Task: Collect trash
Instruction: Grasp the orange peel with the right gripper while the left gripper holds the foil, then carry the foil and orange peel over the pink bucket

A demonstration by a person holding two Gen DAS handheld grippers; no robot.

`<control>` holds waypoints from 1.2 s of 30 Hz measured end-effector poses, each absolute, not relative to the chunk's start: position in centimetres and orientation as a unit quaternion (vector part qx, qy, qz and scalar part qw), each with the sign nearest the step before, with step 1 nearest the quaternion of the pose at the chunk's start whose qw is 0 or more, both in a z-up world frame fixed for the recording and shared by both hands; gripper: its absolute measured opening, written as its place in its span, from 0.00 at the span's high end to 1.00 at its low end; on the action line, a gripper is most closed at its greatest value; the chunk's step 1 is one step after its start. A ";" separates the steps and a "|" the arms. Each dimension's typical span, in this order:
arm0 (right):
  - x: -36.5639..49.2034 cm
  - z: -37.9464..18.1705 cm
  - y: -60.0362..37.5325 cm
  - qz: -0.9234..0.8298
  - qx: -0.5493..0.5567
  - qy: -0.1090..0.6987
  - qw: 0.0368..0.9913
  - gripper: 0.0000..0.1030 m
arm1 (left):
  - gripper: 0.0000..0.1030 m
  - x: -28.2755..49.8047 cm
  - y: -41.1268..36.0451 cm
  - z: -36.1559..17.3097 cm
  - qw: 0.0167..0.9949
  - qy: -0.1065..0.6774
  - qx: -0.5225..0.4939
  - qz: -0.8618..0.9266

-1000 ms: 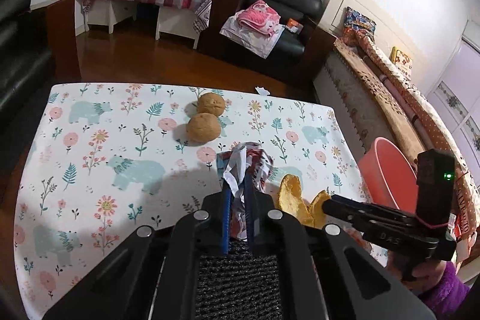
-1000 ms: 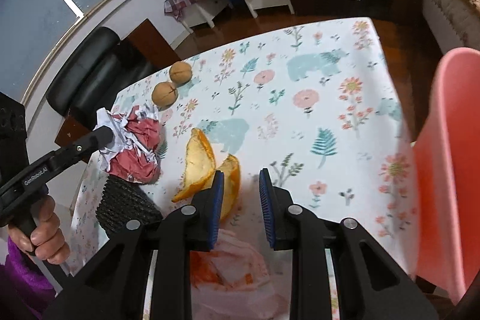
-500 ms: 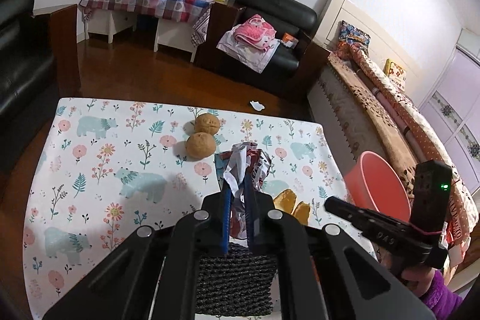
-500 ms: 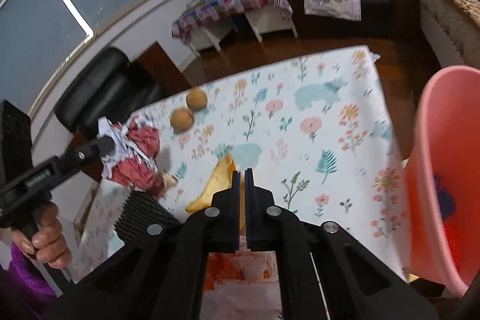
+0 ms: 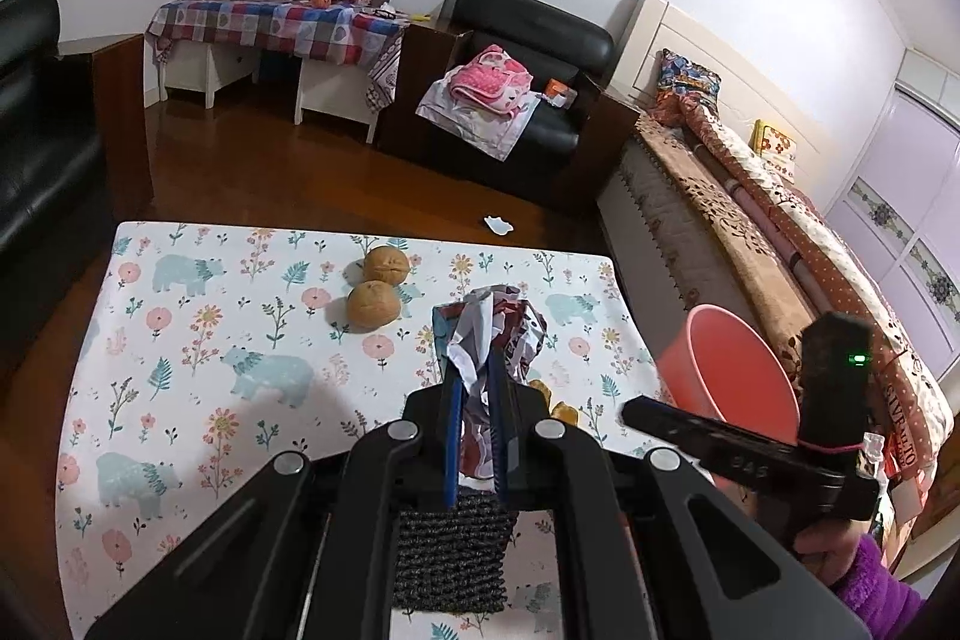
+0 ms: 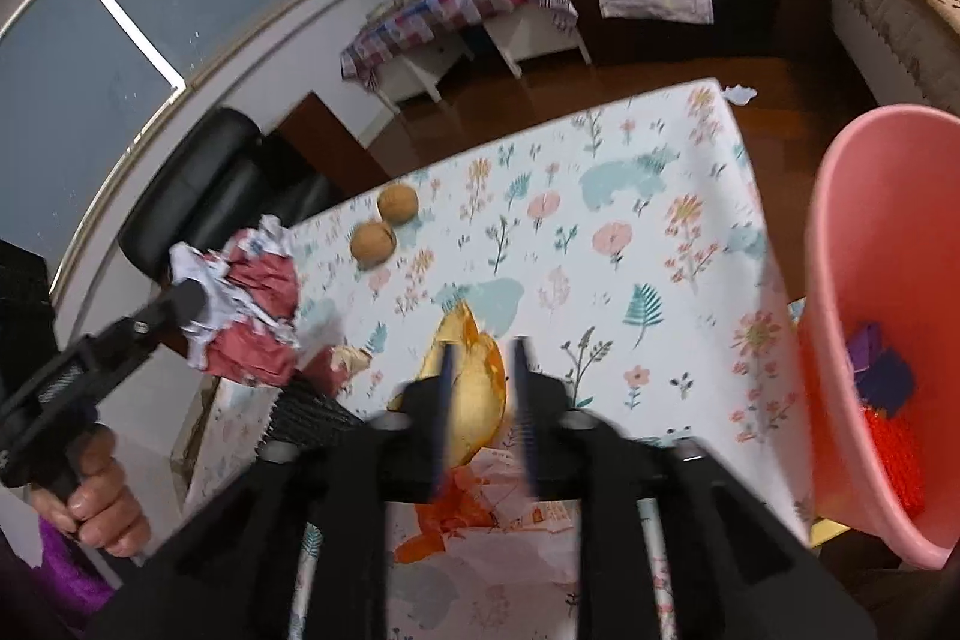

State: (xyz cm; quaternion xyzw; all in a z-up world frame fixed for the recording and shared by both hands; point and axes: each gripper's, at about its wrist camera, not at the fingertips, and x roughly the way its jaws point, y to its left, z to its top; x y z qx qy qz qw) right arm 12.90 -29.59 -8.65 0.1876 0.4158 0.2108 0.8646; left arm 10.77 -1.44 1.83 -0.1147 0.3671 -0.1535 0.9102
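Observation:
My left gripper (image 5: 474,376) is shut on a crumpled red and white wrapper (image 5: 498,322) and holds it above the flowered tablecloth (image 5: 210,340). The right wrist view shows the same wrapper (image 6: 252,316) at the left, clear of the table. The jaws of my right gripper (image 6: 483,349) are opening, blurred, just above a curled orange peel (image 6: 474,400). The peel shows in the gap between them, but the pads do not press on it. A pink bin (image 6: 840,250) stands off the table's right edge with purple and red scraps inside.
Two walnuts (image 5: 373,303) lie together near the table's far side. A black woven mat (image 5: 453,556) sits under the left gripper, beside an orange and white plastic bag (image 6: 480,514). A bed, a black armchair and wooden floor surround the table.
Both hands have risen a little, and the wrapper hangs higher over the table. The right jaws closed half a second ago and have parted again. The peel has stayed on the table.

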 end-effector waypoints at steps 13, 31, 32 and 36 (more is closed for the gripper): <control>15.4 -12.0 -26.7 0.214 0.159 0.449 0.853 0.74 | 0.93 9.6 -0.3 1.1 0.905 0.380 -0.125 -0.143; 10.3 -5.9 -32.7 0.183 0.212 0.348 0.895 0.94 | 0.93 9.6 -3.3 2.9 0.905 0.367 -0.119 -0.179; 10.0 -5.7 -33.3 0.177 0.216 0.343 0.897 0.94 | 0.93 9.7 -3.8 3.0 0.905 0.366 -0.116 -0.184; 8.7 -4.9 -35.8 0.150 0.225 0.325 0.906 0.94 | 0.93 9.8 -5.9 3.7 0.904 0.362 -0.103 -0.204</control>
